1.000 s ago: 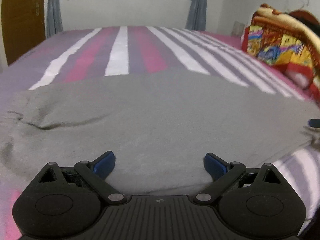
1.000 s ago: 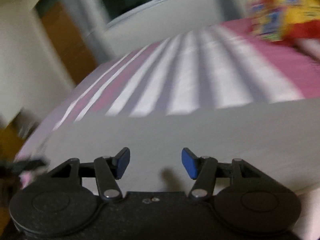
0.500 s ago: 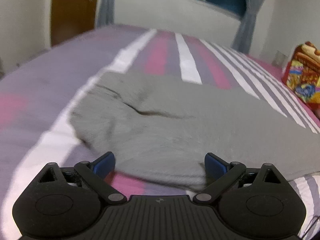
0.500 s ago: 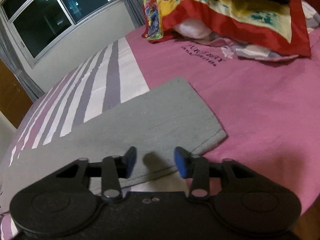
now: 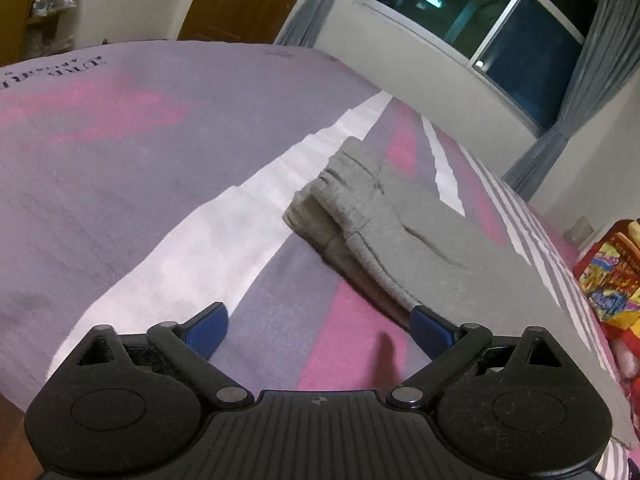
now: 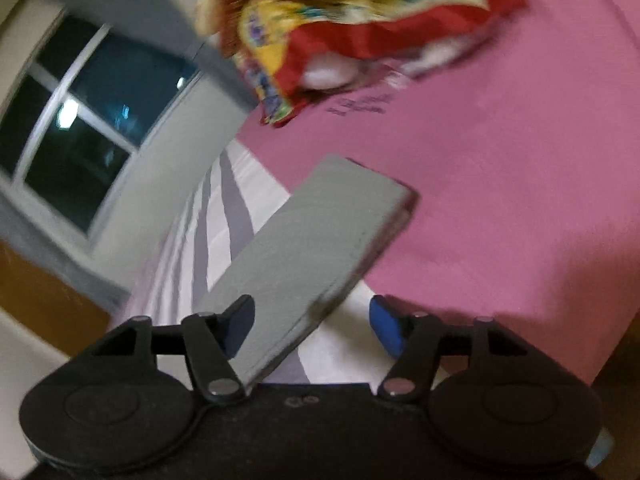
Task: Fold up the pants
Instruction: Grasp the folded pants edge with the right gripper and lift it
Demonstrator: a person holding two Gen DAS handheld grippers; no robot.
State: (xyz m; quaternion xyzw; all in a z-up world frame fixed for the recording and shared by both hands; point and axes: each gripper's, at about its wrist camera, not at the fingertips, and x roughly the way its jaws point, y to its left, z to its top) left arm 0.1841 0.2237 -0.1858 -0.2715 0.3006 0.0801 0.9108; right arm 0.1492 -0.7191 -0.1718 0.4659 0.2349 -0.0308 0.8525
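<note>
- The grey pants (image 5: 420,236) lie flat on a bed (image 5: 120,152) covered by a sheet striped in pink, purple and white.
- In the left wrist view, the waistband end of the pants is the nearer end, bunched and gathered, lying ahead and to the right of the left gripper (image 5: 318,330).
- From there the pants stretch away toward the right edge of that view, and their near edge passes just above the right-hand blue fingertip.
- The left gripper's jaws stand wide apart with nothing between them; only bare sheet shows in the gap.
- Neither of its pads touches the cloth, as far as that view shows.
- In the right wrist view, the leg end of the pants (image 6: 320,240) lies as a flat grey strip ending in a squared hem, partly on the white-and-grey stripes and partly on the plain pink sheet.
- The strip runs down toward the right gripper (image 6: 312,328), and its near edge slants through the gap beside the left-hand fingertip.
- The right gripper's jaws are opening, with the pants' edge between them; the pads do not press on it.
- A red and yellow patterned blanket (image 6: 340,28) is heaped on the bed beyond the hem, well apart from the pants.
- A dark window (image 5: 500,28) with grey curtains is on the far wall.
</note>
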